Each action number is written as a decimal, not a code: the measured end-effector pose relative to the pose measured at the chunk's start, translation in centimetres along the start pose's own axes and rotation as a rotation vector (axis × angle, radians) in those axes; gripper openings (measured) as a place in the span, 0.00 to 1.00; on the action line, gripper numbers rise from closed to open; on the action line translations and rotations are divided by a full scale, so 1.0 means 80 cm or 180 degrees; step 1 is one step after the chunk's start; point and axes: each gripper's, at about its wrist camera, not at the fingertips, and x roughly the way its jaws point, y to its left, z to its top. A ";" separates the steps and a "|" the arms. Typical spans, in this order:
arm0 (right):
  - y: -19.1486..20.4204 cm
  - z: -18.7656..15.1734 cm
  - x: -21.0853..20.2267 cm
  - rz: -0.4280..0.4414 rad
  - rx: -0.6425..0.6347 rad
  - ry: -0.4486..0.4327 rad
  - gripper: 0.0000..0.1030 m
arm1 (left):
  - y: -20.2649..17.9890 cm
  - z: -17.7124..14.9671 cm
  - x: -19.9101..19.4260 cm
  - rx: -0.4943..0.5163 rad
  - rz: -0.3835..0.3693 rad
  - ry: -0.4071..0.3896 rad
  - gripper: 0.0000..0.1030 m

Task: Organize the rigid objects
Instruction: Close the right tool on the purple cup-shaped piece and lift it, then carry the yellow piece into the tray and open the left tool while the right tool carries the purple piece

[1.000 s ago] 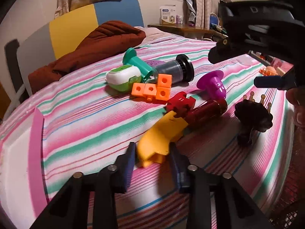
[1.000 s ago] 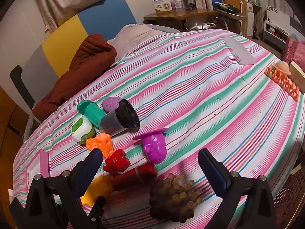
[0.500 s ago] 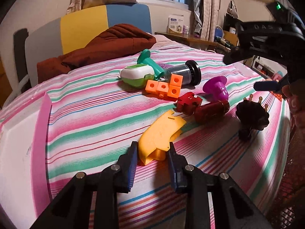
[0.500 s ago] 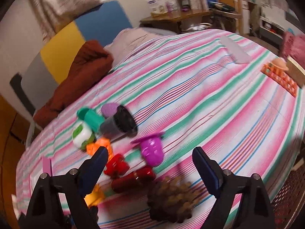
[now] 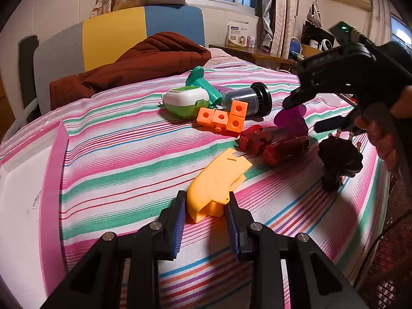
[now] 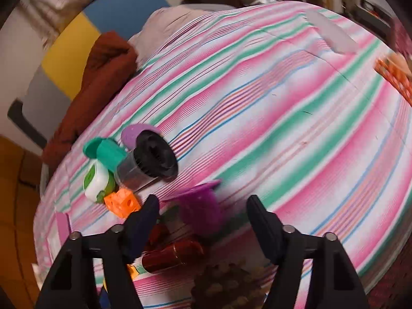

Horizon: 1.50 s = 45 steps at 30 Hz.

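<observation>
Striped bedspread [image 5: 128, 159] | your left gripper [image 5: 206, 213] pinches yellow piece [image 5: 216, 180] by its near end: may pivot loose | right gripper [image 6: 203, 213] closing around purple toy [image 6: 203, 206], pads untouching; red cylinder [image 6: 172, 256] beneath may snag.

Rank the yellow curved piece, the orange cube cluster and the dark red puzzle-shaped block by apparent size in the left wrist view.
1. Yellow curved piece, though it lies nearest the camera, which inflates it.
2. Orange cube cluster.
3. Dark red puzzle-shaped block.
</observation>
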 end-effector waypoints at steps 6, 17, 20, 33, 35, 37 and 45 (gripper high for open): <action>0.008 0.001 0.014 -0.0137 -0.0256 0.0122 0.48 | 0.001 0.000 0.000 0.0001 0.0003 -0.0005 0.29; 0.015 -0.003 -0.001 -0.0184 -0.0401 -0.0179 0.46 | 0.004 0.008 -0.001 -0.0050 -0.0067 0.0061 0.32; 0.019 -0.003 0.003 -0.0200 -0.0428 -0.0176 0.46 | 0.003 0.018 -0.003 -0.0062 -0.0107 0.0007 0.32; 0.034 -0.007 -0.019 -0.0020 -0.0580 -0.0471 0.46 | 0.008 0.012 0.009 -0.0048 -0.0160 0.0062 0.29; 0.044 -0.012 -0.023 0.0127 -0.0671 -0.0520 0.46 | 0.007 0.009 0.004 -0.0043 -0.0124 0.0038 0.29; 0.055 -0.018 -0.026 0.0182 -0.0820 -0.0542 0.46 | 0.006 0.004 0.001 -0.0046 -0.0110 0.0019 0.29; 0.111 -0.041 -0.018 0.0328 -0.1190 -0.0353 0.46 | 0.007 -0.006 -0.005 -0.0058 -0.0084 -0.0012 0.29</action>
